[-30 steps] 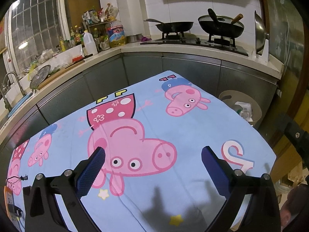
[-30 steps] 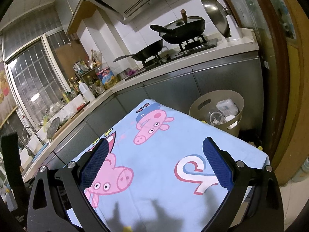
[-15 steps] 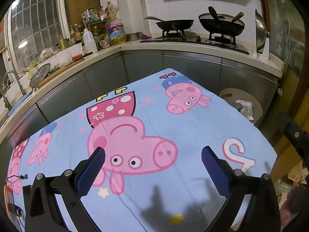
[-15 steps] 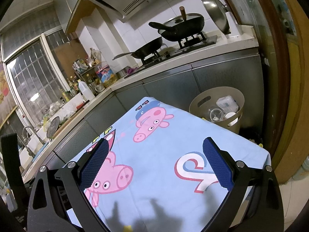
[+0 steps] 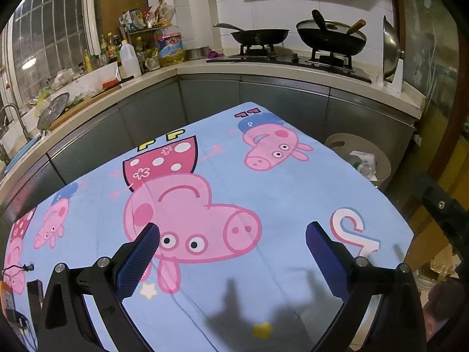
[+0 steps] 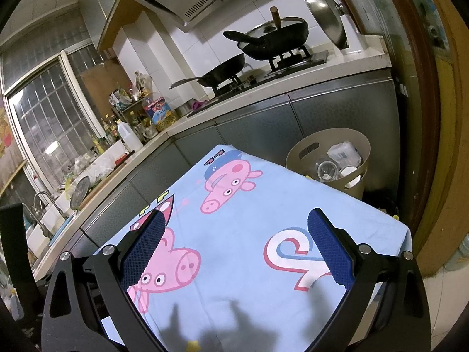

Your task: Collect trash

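Both grippers empty above a bare cloth; the trash sits in the bin at the far right.

The left gripper [image 5: 231, 252] and the right gripper [image 6: 234, 246] hover over the bench [image 5: 293, 205], which is covered by a blue cartoon cloth, each with its jaws spread wide and nothing between the pads. No loose trash shows on the cloth. The only trash [image 6: 337, 161] in view lies in the beige bin [image 6: 302, 149] on the floor just beyond the bench's far right corner: a crumpled white wrapper, a clear plastic cup and a white cup or lid. These look light and thin-walled, likely to crush or slip under a hard squeeze, so a gentle pinch on a cup rim or a fold of the wrapper would suit. The bin itself looks like stiff plastic, with a handle slot near its rim to take hold of.
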The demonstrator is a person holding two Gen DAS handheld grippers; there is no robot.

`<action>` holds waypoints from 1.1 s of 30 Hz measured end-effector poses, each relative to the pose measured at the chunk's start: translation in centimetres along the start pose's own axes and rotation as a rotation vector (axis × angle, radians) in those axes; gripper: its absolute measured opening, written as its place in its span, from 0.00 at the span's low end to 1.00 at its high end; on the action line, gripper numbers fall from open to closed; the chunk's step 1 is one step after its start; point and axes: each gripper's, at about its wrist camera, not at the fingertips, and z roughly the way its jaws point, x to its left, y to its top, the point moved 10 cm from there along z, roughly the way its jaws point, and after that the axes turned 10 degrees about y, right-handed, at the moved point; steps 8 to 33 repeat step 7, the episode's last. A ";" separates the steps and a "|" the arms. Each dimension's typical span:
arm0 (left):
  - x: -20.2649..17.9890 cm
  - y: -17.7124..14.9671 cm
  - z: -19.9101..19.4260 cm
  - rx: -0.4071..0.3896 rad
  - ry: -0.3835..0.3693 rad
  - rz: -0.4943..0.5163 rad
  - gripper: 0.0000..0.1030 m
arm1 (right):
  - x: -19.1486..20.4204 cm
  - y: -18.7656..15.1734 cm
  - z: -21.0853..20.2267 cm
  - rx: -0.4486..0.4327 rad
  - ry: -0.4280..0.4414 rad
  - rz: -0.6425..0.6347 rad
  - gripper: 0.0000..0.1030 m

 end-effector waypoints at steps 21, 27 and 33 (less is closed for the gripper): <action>0.1 -0.2 0.3 0.021 0.003 -0.005 0.96 | -0.4 0.0 0.2 0.005 0.001 0.006 0.94; 0.1 -0.2 0.3 0.021 0.003 -0.005 0.96 | -0.4 0.0 0.2 0.005 0.001 0.006 0.94; 0.1 -0.2 0.3 0.021 0.003 -0.005 0.96 | -0.4 0.0 0.2 0.005 0.001 0.006 0.94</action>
